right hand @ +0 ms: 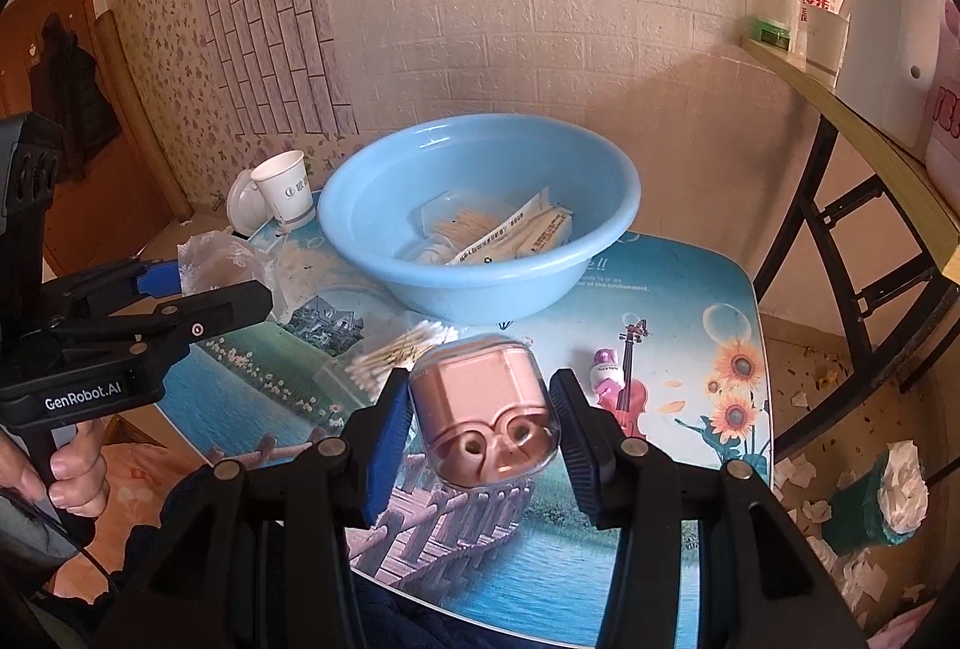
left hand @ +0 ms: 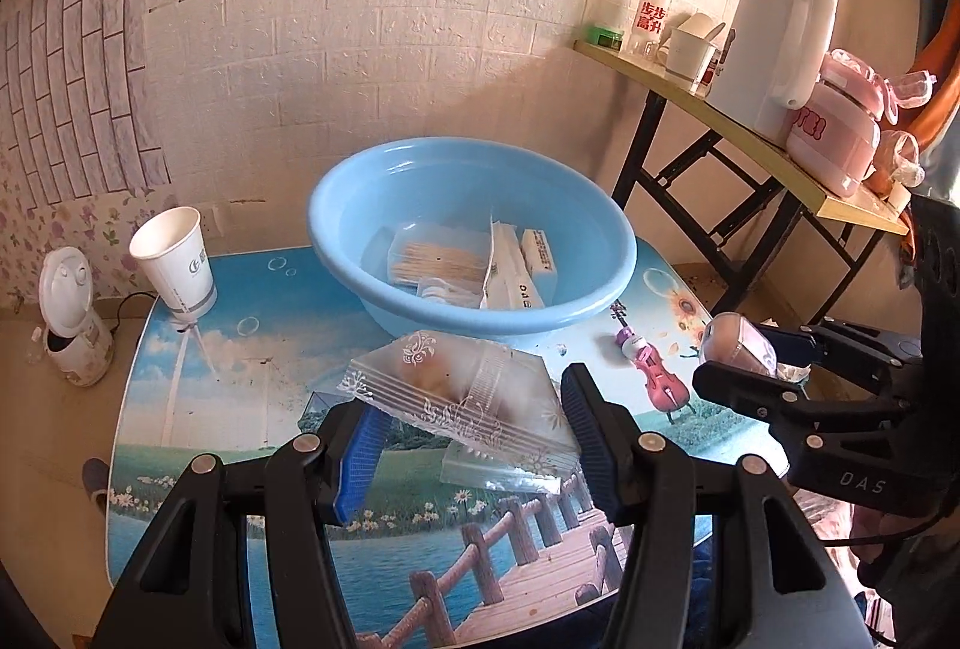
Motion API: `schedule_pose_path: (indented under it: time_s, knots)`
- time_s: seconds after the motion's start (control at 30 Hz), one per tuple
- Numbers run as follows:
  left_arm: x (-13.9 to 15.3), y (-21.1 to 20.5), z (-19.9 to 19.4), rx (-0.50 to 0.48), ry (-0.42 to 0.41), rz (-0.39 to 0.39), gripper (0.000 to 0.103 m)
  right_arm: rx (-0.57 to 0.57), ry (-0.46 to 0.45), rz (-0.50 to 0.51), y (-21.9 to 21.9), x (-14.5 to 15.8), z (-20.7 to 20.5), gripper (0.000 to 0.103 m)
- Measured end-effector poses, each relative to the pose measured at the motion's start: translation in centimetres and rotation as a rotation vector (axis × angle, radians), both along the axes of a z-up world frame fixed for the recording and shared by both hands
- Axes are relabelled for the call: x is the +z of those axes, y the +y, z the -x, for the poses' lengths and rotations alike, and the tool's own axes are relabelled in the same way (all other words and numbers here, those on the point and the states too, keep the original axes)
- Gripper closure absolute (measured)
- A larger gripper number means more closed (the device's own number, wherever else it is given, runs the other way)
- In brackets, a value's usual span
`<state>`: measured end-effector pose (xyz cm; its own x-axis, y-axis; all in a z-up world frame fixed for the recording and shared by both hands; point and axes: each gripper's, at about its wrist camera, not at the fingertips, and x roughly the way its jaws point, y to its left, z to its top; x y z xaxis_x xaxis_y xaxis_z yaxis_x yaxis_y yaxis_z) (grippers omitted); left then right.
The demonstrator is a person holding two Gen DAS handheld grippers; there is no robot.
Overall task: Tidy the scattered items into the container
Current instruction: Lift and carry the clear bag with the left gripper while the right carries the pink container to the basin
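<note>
My left gripper is shut on a clear plastic bag with white print, held above the picture-printed table. The right wrist view shows that same left gripper and bag at the left. My right gripper is shut on a small pink case in a clear shell. It shows in the left wrist view too, right gripper and case. Beyond both stands a light blue basin holding cotton-swab packs and white sachets.
A pack of cotton swabs and a small purple-capped item lie on the table near the basin. A paper cup stands at the back left. A folding side table with a kettle is on the right. A hand grips the left handle.
</note>
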<state>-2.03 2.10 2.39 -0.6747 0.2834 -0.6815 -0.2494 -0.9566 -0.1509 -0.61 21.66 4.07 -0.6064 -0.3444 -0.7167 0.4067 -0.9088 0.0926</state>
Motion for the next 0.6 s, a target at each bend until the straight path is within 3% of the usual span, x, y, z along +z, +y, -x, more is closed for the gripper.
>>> schedule_pose_path:
  time_s: [0.4, 0.6]
  knots:
    - [0.5, -0.1, 4.4, -0.006, 0.007, -0.008, 0.048, -0.004, 0.067, 0.008, -0.7, 3.2, 2.9, 0.055]
    - [-0.5, -0.1, 7.4, -0.003, -0.016, -0.027, 0.048, -0.003, 0.062, 0.002, -1.8, 3.1, 6.0, 0.055]
